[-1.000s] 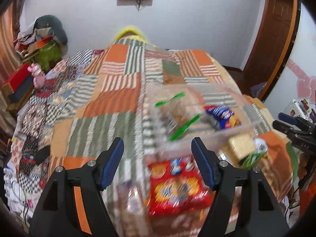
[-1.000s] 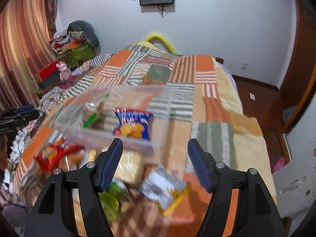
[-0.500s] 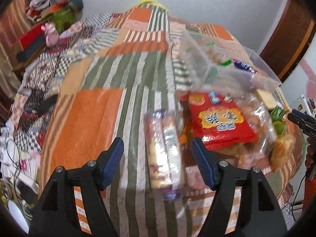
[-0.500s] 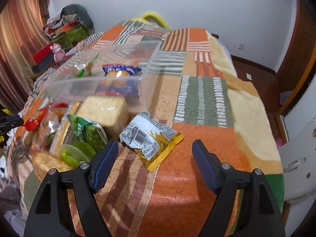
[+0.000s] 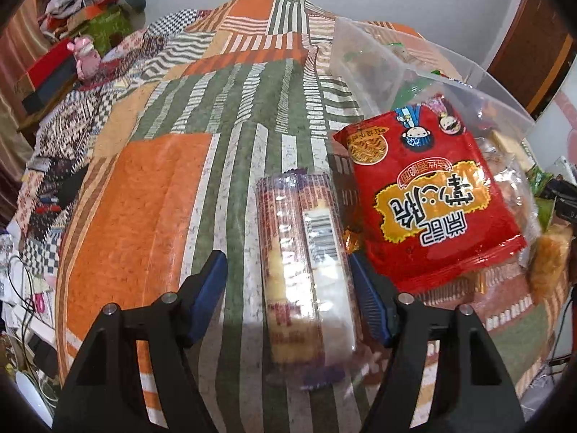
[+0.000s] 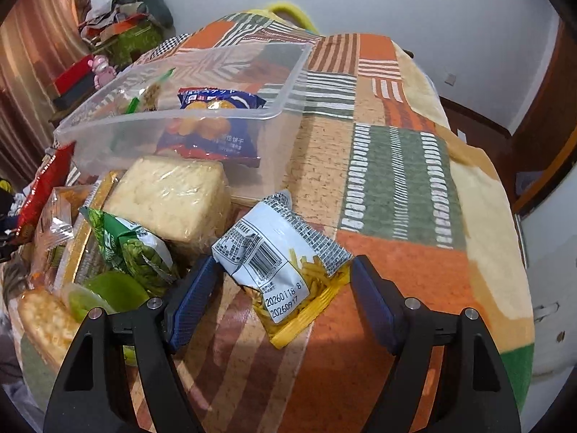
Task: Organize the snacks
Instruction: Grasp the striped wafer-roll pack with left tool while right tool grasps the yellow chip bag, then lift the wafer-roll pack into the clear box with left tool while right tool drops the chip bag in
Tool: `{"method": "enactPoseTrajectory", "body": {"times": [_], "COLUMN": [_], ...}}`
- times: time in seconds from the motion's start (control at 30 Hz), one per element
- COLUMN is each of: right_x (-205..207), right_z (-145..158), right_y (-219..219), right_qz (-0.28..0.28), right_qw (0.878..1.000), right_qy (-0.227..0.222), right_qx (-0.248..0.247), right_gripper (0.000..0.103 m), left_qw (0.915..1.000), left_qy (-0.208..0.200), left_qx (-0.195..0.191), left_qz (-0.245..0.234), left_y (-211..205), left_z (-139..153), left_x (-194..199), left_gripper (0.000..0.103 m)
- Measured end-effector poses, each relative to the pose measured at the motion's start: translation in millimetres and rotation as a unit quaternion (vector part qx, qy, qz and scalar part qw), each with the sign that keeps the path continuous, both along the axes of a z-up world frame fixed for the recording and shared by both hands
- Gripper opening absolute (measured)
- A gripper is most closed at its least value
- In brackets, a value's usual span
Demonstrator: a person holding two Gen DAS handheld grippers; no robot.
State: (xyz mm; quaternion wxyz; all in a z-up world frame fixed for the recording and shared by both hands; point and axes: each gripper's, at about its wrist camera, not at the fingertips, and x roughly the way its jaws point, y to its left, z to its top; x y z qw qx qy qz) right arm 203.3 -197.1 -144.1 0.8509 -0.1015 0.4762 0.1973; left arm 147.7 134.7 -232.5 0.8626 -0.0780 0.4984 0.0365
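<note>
My left gripper [image 5: 288, 288] is open, its fingers either side of a long clear biscuit sleeve [image 5: 304, 263] lying on the bedspread. A red noodle packet [image 5: 429, 187] lies to its right, in front of a clear plastic bin [image 5: 378, 61]. My right gripper [image 6: 281, 292] is open around a white-and-yellow fries packet [image 6: 285, 256]. Behind it stands the clear bin [image 6: 202, 119] holding a blue biscuit bag [image 6: 212, 122] and a green-trimmed packet [image 6: 148, 93].
A pale wrapped cake block [image 6: 173, 195], a green pea bag [image 6: 133, 249], a green cup [image 6: 104, 292] and cracker packs [image 6: 47, 317] crowd the left of the right wrist view. The patchwork bedspread [image 6: 400, 180] stretches right. Clutter sits beside the bed [image 5: 83, 54].
Both grippers have dropped low and moved forward. The left now straddles the biscuit sleeve, the right straddles the fries packet. Both stay open.
</note>
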Motion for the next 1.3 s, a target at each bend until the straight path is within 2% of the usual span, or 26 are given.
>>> {"method": "enactPoseTrajectory", "body": {"times": [0.07, 0.1, 0.17, 0.23, 0.47, 0.53, 0.63, 0.7, 0.77, 0.87, 0.97, 1.0, 1.07, 1.13, 1.3], "right_x": [1, 0, -1, -4, -10, -15, -20, -22, -25, -28, -30, -31, -30, -23, -1], "right_z": [-1, -1, -3, -2, 4, 10, 20, 26, 34, 41, 45, 46, 47, 45, 31], "right_y": [0, 0, 1, 2, -3, -8, -14, -17, -19, -17, -14, -14, -11, -11, -12], "right_qz": [0.002, 0.004, 0.004, 0.003, -0.001, -0.004, -0.009, -0.009, -0.009, -0.003, 0.014, 0.018, 0.017, 0.008, -0.022], "right_qw": [1.000, 1.000, 1.000, 1.000, 0.999, 0.999, 0.999, 0.999, 0.998, 0.998, 0.998, 0.998, 0.998, 0.998, 0.999], "right_qy": [0.000, -0.001, -0.005, -0.014, -0.031, -0.039, -0.048, -0.053, -0.061, -0.065, -0.049, -0.048, -0.052, -0.053, -0.033], "right_qx": [0.005, 0.006, -0.004, -0.010, -0.011, -0.010, 0.000, 0.009, 0.014, 0.022, 0.036, 0.040, 0.033, 0.030, 0.028], "right_gripper": [0.066, 0.056, 0.050, 0.034, 0.021, 0.015, 0.014, 0.007, 0.004, 0.004, 0.004, 0.007, 0.020, 0.041, 0.046], "left_qw": [0.9999, 0.9998, 0.9997, 0.9997, 0.9994, 0.9991, 0.9984, 0.9976, 0.9966, 0.9954, 0.9939, 0.9936, 0.9930, 0.9924, 0.9908], "left_qy": [-0.006, -0.008, -0.013, -0.013, -0.026, -0.034, -0.050, -0.063, -0.077, -0.092, -0.108, -0.111, -0.116, -0.121, -0.131], "left_qx": [0.013, 0.017, 0.023, 0.022, 0.022, 0.023, 0.025, 0.025, 0.025, 0.023, 0.021, 0.020, 0.018, 0.016, 0.014], "left_qz": [-0.002, -0.003, -0.001, 0.000, 0.008, 0.011, 0.013, 0.012, 0.010, 0.004, -0.006, -0.008, -0.012, -0.017, -0.032], "left_y": [-2, -3, -2, 0, 4, 4, 2, 1, -2, -6, -14, -16, -21, -25, -34], "left_z": [-1, -1, 0, 0, 11, 19, 32, 44, 55, 68, 81, 83, 87, 91, 98], "left_x": [1, 1, 1, 1, -2, -3, -4, -4, -4, -4, -3, -3, -2, 0, 10], "left_gripper": [0.059, 0.054, 0.045, 0.045, 0.045, 0.045, 0.045, 0.045, 0.045, 0.045, 0.045, 0.045, 0.045, 0.045, 0.045]}}
